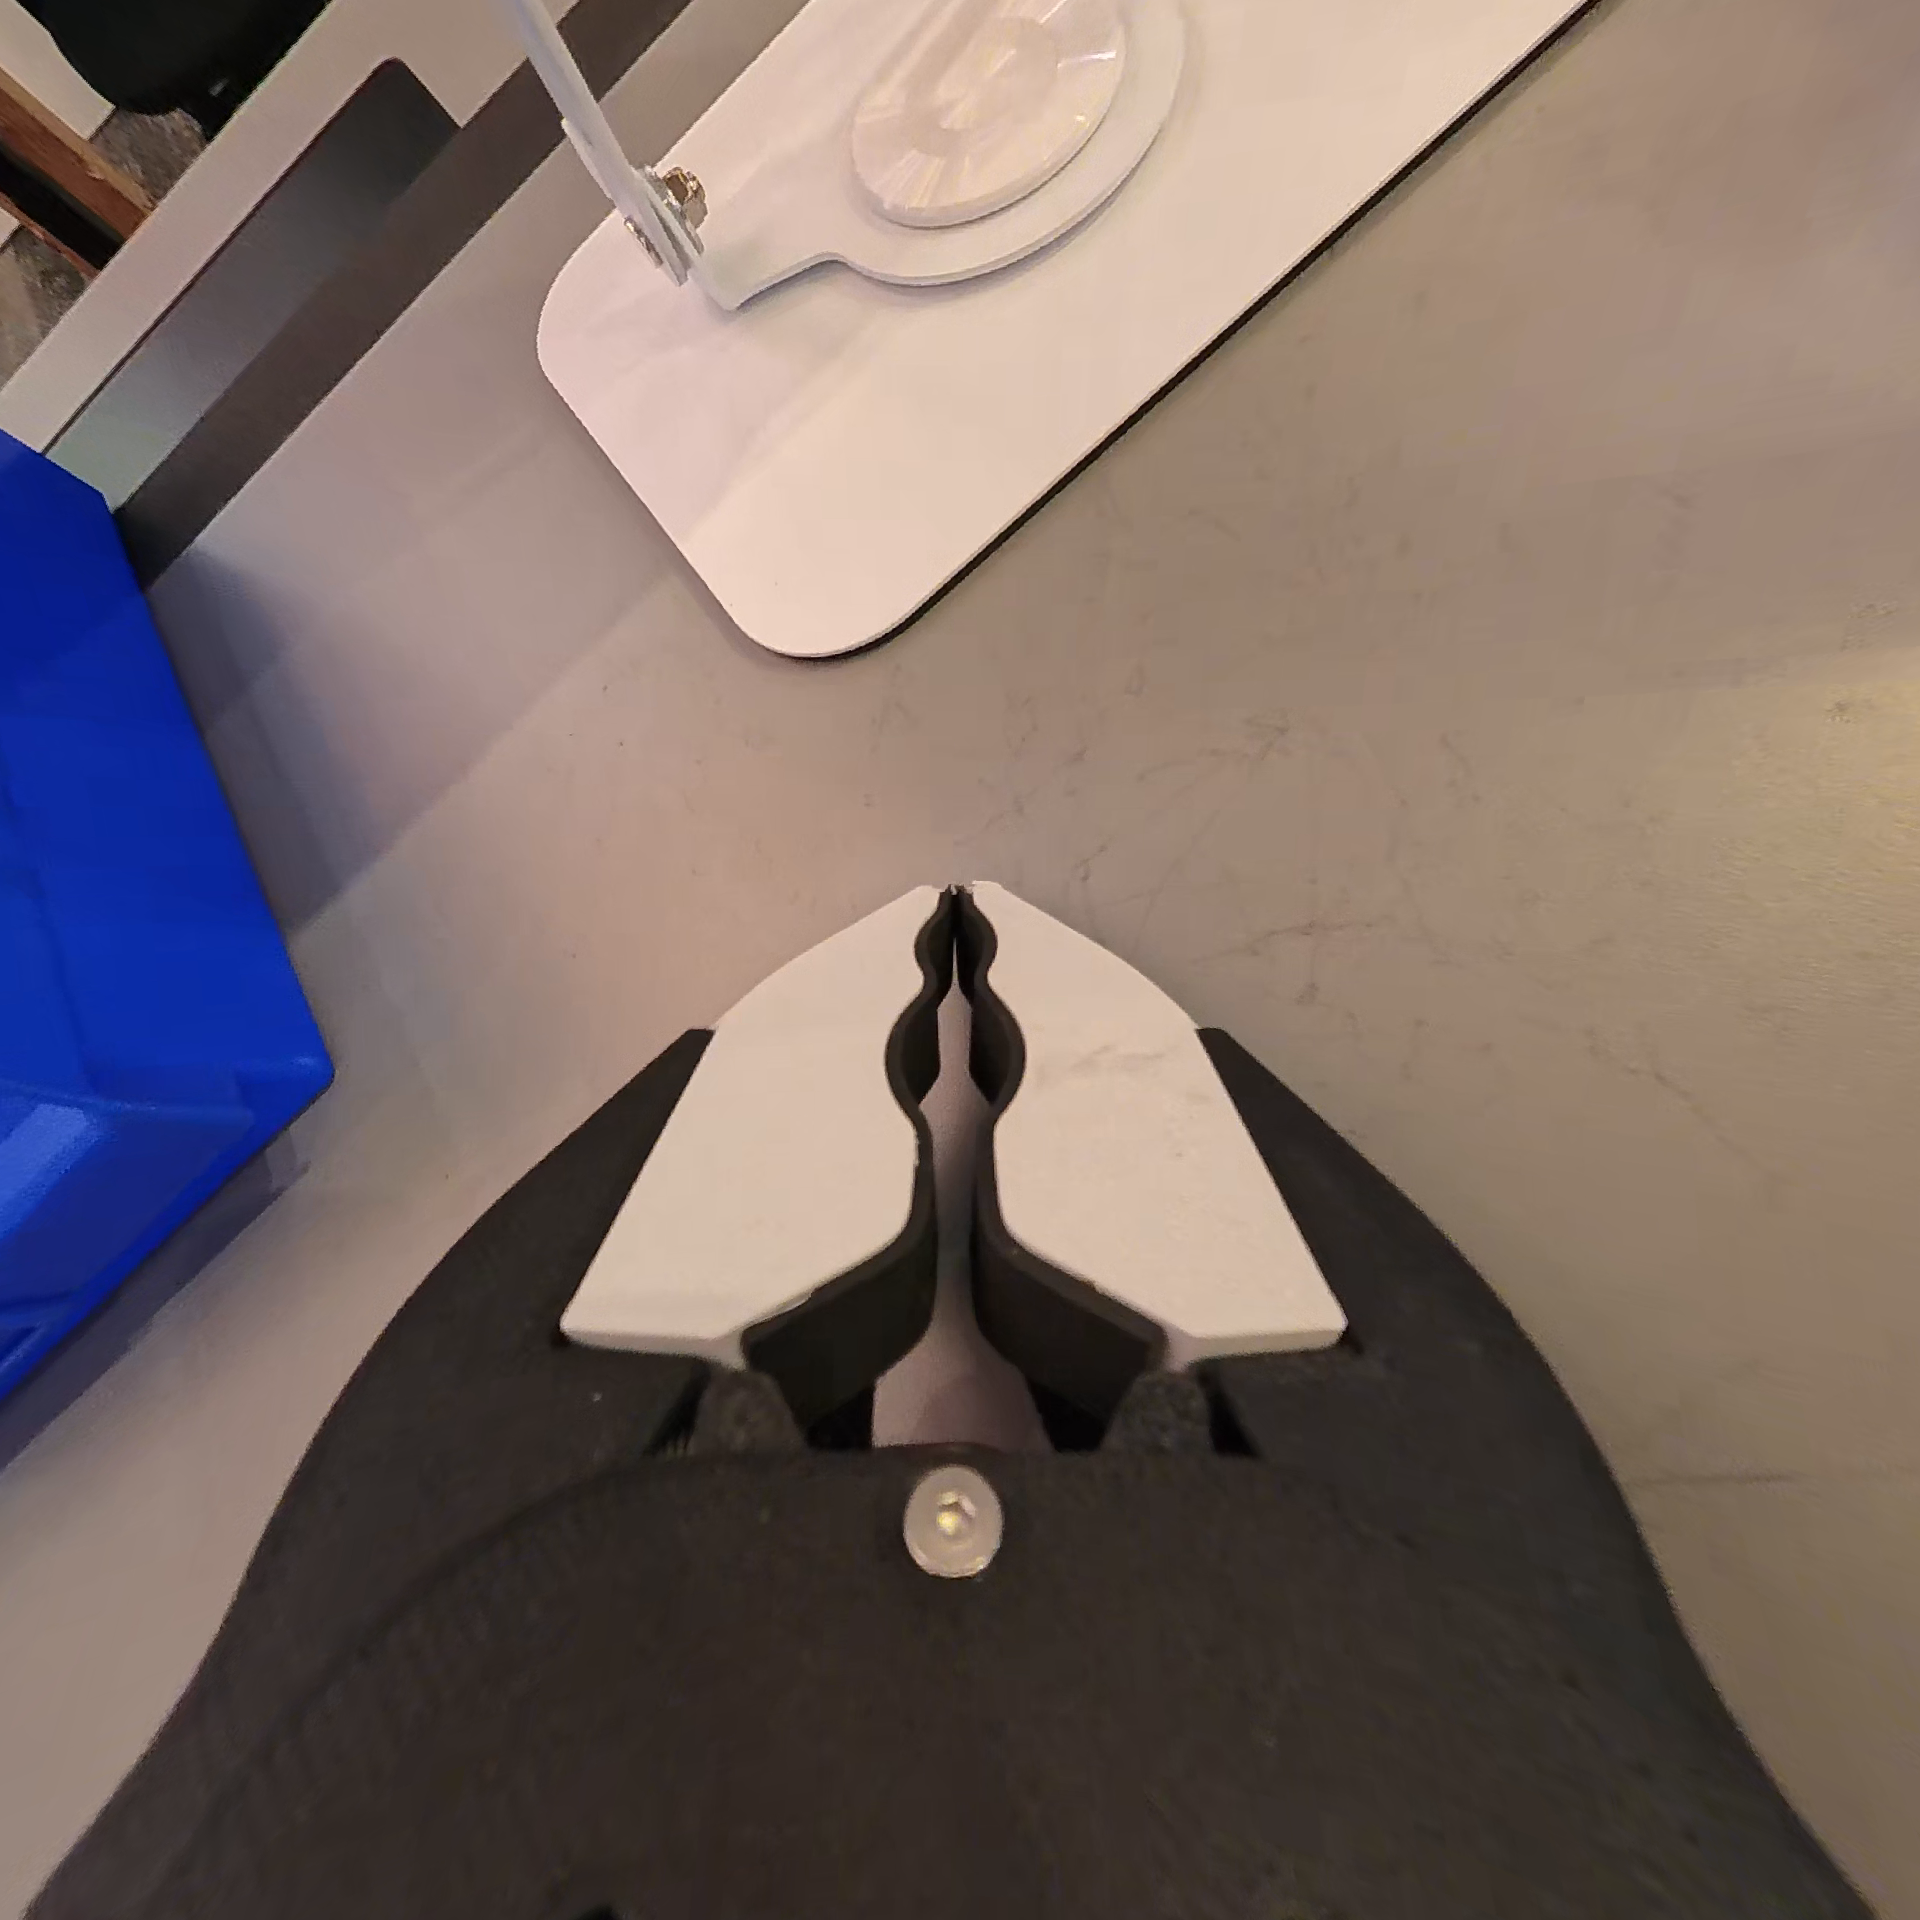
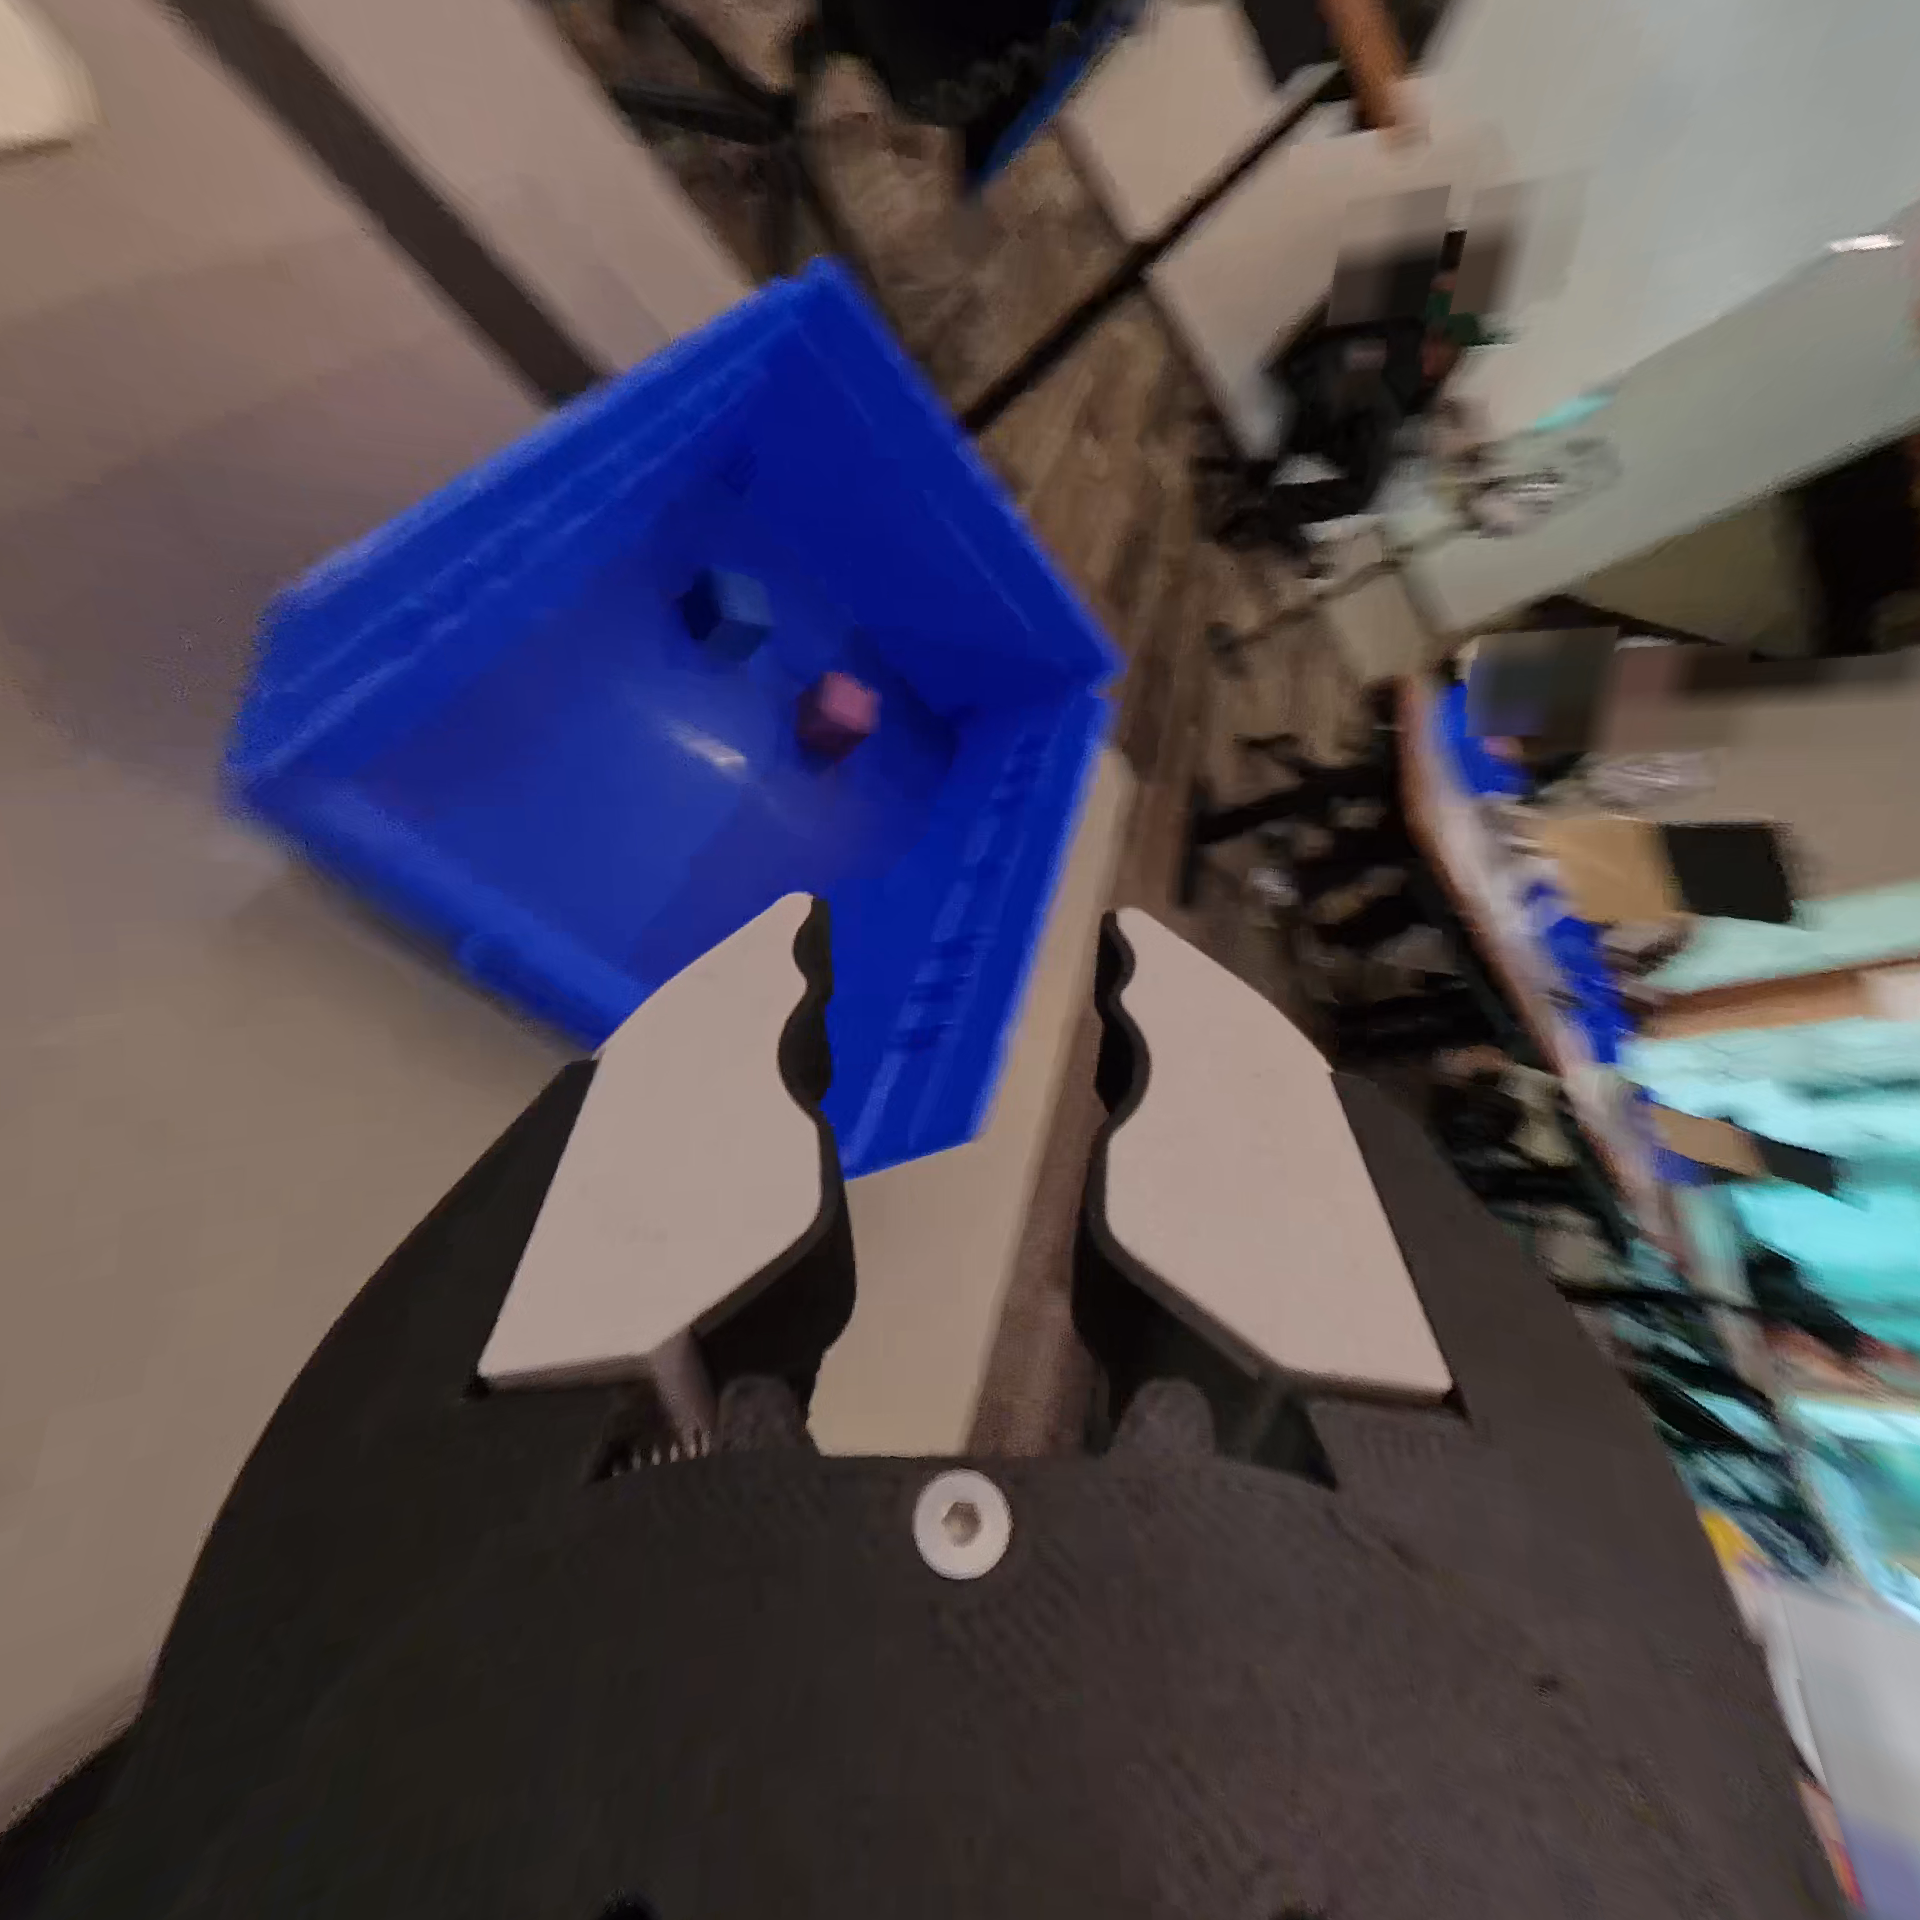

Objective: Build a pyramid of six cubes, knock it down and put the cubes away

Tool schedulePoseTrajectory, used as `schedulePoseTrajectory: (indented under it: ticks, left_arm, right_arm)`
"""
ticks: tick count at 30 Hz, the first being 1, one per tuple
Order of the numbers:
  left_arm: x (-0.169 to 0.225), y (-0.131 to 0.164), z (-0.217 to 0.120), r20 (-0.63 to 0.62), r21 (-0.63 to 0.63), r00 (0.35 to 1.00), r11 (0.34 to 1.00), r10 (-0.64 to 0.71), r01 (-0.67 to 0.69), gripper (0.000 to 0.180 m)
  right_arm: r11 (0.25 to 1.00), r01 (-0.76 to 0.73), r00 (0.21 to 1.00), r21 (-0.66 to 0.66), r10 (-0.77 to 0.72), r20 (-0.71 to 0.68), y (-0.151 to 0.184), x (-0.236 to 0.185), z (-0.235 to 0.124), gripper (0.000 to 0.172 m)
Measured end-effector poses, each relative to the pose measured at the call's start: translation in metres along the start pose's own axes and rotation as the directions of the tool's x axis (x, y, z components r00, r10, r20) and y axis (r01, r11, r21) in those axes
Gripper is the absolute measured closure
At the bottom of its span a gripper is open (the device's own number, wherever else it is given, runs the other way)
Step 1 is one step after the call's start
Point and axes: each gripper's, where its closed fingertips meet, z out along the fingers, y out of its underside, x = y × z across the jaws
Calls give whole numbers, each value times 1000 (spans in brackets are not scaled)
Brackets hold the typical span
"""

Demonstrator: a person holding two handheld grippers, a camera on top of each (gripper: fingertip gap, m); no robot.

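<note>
Two cubes inside the blue bin point(image 2: 436, 665), resting on its floor: a blue cube point(image 2: 727, 615) nearer the far wall, a purple cube point(image 2: 836, 712) just beside it, toward the bin's right-hand wall, the two close but apart. No telling from these blurred views whether more cubes lie in the bin. Bin standing on the grey table point(image 2: 156, 1039), at the table's edge, seen from above in the right wrist view. Right gripper point(image 2: 961, 925) hanging above the bin's near corner and right wall, jaws spread wide with nothing between the pads, only bin wall and table edge visible through the gap. Beyond the table edge, a smeared room of desks and clutter, too blurred to name in detail. In the left wrist view, left gripper point(image 1: 956, 891) low over bare table, jaws pressed tip to tip, nothing gripped. Same blue bin at the left border of that view, only an outer wall showing. Ahead of the closed tips, well apart, a white lamp base point(image 1: 831, 488) flat on the table, with a round disc point(image 1: 987, 114) set into it and a white lamp arm point(image 1: 577, 99) bolted on and rising out of view.
</note>
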Motion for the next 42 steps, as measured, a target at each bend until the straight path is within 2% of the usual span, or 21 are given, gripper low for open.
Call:
schedulePoseTrajectory:
  ticks: [2,5,8,14,17,19,22,24,26,27,29,32,35,40,41,42]
  left_arm:
    - [0,0,0,5,1,1000,1000,6,-6,180]
    - [0,0,0,12,2,1000,1000,13,-13,180]
    - [0,0,0,11,2,1000,1000,12,-12,180]
    - [0,0,0,14,2,1000,1000,14,-14,180]
    - [0,0,0,13,2,1000,1000,15,-15,180]
    - [0,0,0,13,2,1000,1000,15,-15,180]
    - [0,0,0,13,2,1000,1000,16,-16,180]
    - [0,0,0,13,2,1000,1000,17,-17,180]
    - [0,0,0,12,2,1000,1000,17,-17,180]
    - [0,0,0,11,2,1000,1000,16,-16,180]
    - [0,0,0,10,2,1000,1000,16,-16,180]
    - [0,0,0,11,2,1000,1000,17,-17,180]
    - [1,0,0,9,2,1000,1000,15,-15,180]
    - [0,0,0,4,1,1000,1000,10,-10,180]
    - [1,0,0,4,1,1000,1000,11,-11,180]
    - [0,0,0,6,1,1000,1000,13,-13,180]
  right_arm:
    - [999,-34,968,-8,35,247,3,-35,-13,127]
    - [994,-64,784,-89,105,612,15,-99,-43,125]
    - [987,51,661,-155,83,746,37,-147,-63,128]
    - [959,178,550,-219,88,830,62,-204,-71,126]
    - [948,219,526,-233,86,846,69,-220,-68,121]
    - [952,209,474,-223,101,875,67,-232,-72,129]
    - [914,316,510,-253,62,858,85,-237,-63,127]
    - [933,278,471,-229,76,879,78,-241,-67,144]
    - [940,260,449,-219,83,890,74,-241,-68,170]
    - [944,250,453,-216,83,888,73,-239,-66,172]
    - [947,238,441,-214,91,893,72,-237,-67,172]
    - [953,210,459,-218,100,883,69,-226,-67,145]
    - [954,191,488,-231,112,866,70,-209,-69,129]
    - [927,304,444,-221,68,893,89,-217,-77,127]
    - [921,326,430,-215,58,901,93,-223,-77,130]
    - [916,345,421,-203,43,906,95,-228,-76,143]
